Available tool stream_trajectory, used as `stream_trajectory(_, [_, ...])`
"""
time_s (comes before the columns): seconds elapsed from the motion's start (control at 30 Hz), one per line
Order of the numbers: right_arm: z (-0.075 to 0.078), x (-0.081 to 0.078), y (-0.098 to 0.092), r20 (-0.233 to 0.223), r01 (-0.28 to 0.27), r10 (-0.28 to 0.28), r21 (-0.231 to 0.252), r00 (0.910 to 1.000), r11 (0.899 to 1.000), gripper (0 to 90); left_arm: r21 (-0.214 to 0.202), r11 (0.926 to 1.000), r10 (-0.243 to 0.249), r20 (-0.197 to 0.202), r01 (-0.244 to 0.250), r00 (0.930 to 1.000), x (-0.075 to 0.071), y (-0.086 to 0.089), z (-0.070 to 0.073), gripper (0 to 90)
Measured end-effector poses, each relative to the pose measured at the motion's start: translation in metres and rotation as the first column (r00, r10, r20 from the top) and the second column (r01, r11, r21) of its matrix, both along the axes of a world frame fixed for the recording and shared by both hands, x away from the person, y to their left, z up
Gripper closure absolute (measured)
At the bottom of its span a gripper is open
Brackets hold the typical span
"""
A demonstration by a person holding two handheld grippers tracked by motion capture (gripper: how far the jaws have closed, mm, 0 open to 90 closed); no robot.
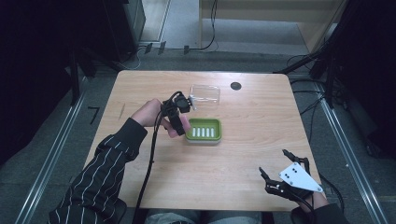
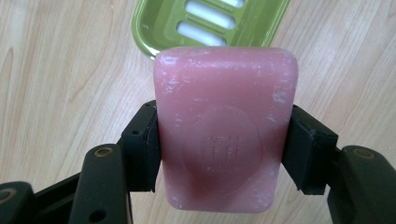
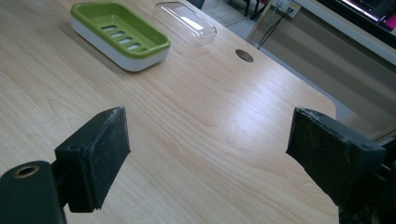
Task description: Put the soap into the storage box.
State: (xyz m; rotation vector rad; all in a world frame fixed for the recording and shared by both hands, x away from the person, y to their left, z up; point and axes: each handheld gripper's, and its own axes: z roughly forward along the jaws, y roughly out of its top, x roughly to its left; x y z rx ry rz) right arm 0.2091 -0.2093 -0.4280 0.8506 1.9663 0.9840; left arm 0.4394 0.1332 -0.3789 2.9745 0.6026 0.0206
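A pink soap bar [image 2: 224,130] is clamped between the black jaws of my left gripper [image 2: 224,149], which is shut on it. In the high view that left gripper [image 1: 180,122] hovers just left of the green soap dish [image 1: 204,130], and the soap bar [image 1: 185,123] peeks out pink below the hand. The dish [image 2: 205,21] has a slotted floor and sits on a white base [image 3: 119,35]. My right gripper [image 1: 280,175] rests near the table's front right corner, jaws wide open with nothing between them [image 3: 210,158].
A clear plastic lid [image 1: 205,94] lies behind the dish, also seen as the lid [image 3: 184,21] in the right gripper view. A round cable hole [image 1: 236,86] marks the wooden table [image 1: 252,140] at the back. Cables trail off the table's near edge.
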Motion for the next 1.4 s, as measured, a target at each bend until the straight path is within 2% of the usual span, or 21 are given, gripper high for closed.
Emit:
stream_trajectory(0.63, [0.0,-0.005,-0.004,-0.003,0.022,-0.022,-0.002,0.9998,1.0,13.2,0.001,0.9983,-0.058,-0.001,0.058,0.9983,0.01,-0.034,0.0,38.7])
stream_trajectory(1.07, [0.0,-0.002,-0.002,0.0,0.006,-0.006,0.004,1.0,1.0,13.2,0.011,0.9942,-0.107,-0.012,0.107,0.9942,0.014,-0.061,-0.009,38.6])
stream_trajectory(1.4, [0.0,-0.001,-0.001,0.001,-0.005,0.005,0.001,1.0,1.0,13.2,0.014,0.9895,-0.144,0.003,0.144,0.9895,0.018,-0.074,-0.017,38.7])
